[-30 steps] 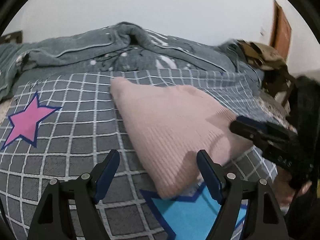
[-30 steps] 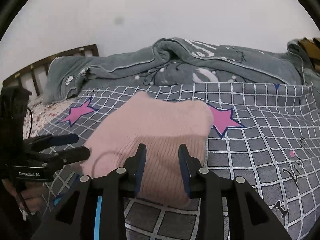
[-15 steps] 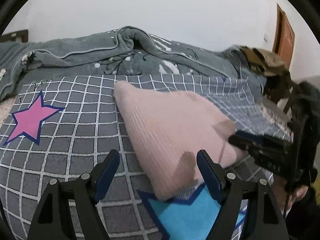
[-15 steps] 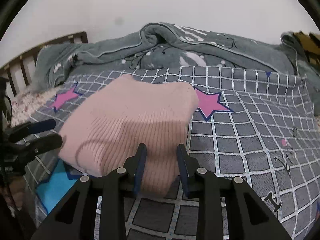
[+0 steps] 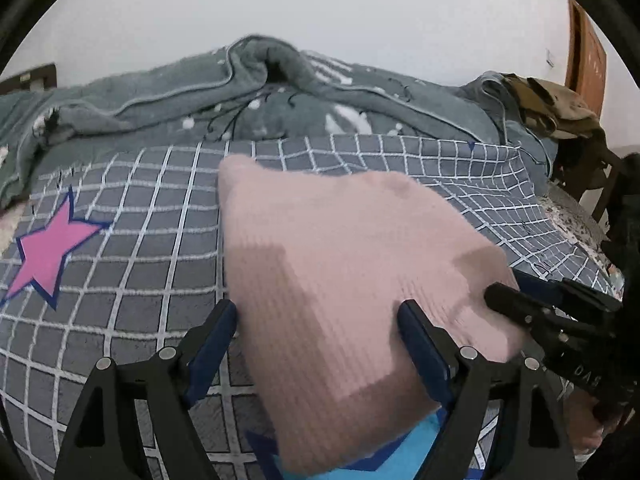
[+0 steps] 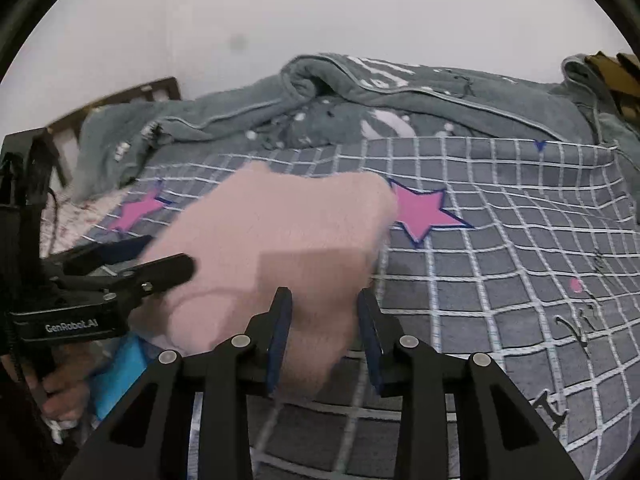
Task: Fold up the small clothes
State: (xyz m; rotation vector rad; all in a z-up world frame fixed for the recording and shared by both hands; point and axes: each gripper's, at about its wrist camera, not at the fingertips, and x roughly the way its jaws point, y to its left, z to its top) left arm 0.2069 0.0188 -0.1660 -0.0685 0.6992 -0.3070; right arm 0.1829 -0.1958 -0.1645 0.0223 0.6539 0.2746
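Your folded pink ribbed-knit garment lies on the grey checked bed cover, its near edge between both spread, empty grippers: left hand-held gripper wide, right hand-held gripper narrower, equally near.

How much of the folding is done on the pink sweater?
Mostly done, it seems: the pink sweater already lies as a compact folded block on the checked bedspread. Right now the left gripper is open around its near edge, and the right gripper, jaws just opening, straddles the other edge without pressing. Left to do: maybe a last tidy. No other small clothes show.
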